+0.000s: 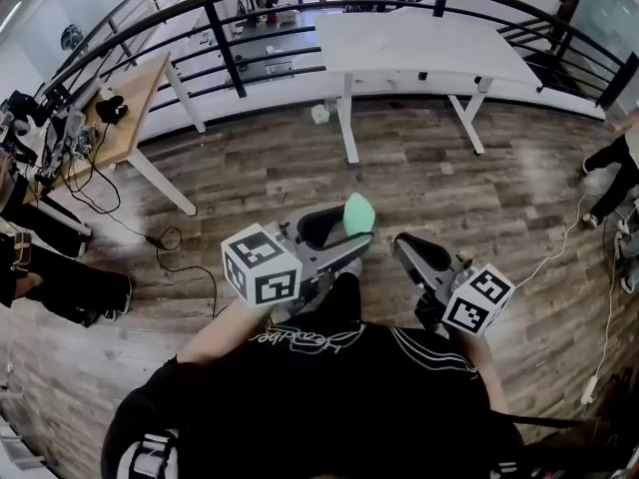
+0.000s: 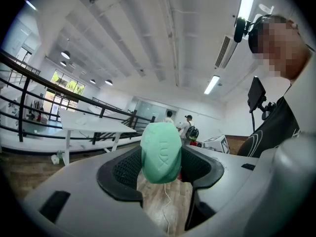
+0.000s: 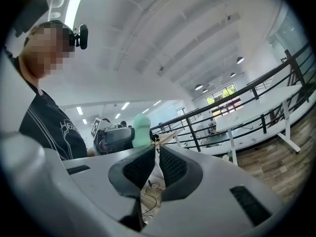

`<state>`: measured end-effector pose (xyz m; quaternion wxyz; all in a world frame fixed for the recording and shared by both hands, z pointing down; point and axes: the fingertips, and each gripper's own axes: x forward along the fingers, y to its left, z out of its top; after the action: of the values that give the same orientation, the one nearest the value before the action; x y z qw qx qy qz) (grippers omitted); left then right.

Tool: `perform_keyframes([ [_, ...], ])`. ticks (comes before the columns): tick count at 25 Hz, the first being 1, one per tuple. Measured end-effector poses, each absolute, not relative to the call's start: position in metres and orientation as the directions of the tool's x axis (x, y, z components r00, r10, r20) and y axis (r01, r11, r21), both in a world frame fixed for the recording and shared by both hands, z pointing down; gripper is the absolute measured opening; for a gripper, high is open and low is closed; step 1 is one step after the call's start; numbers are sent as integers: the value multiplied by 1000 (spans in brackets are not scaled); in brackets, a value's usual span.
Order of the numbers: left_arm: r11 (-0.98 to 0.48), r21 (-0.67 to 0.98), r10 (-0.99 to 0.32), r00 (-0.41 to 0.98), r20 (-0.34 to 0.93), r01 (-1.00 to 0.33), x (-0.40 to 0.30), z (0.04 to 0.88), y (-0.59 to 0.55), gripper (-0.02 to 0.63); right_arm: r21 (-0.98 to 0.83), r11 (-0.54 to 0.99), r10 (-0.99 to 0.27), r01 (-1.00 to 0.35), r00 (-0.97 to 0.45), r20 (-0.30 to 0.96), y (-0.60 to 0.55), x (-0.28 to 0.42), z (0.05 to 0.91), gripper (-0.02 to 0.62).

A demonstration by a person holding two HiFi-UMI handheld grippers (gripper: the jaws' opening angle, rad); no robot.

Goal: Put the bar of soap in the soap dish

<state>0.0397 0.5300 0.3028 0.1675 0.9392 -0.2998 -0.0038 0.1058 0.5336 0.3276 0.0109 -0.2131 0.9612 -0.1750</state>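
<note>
Head view, looking steeply down: a person in a black top is standing on a wooden floor [image 1: 429, 168], holding a gripper in each hand at the centre of the frame. A white table [image 1: 409, 43] and a black railing [image 1: 225, 43] are crossing the top of the frame.

The left gripper [image 1: 349, 230] is clamping a pale green bar of soap [image 1: 359, 213], just left of centre. In the left gripper view the bar of soap [image 2: 160, 152] is filling the middle of the frame, pinched low down by the ribbed black pads [image 2: 121, 169], with its rounded upper part sticking out past them and a raised stamp facing the camera.

The right gripper [image 3: 157, 157] is holding nothing, its jaws drawn almost together.

No soap dish is showing in any view.

The bar is looking hard, light and smooth, with curved sides, so it is probably prone to slipping or twisting. Taking it across the middle would likely be the safest hold, with moderate pressure.
</note>
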Motion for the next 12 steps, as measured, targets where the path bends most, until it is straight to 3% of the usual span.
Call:
perform_keyframes([
  [12,-766,330,-552,828,100,-551,37,312,447,258,-364,827,-441,-429,-896,53,450,105,338,29],
])
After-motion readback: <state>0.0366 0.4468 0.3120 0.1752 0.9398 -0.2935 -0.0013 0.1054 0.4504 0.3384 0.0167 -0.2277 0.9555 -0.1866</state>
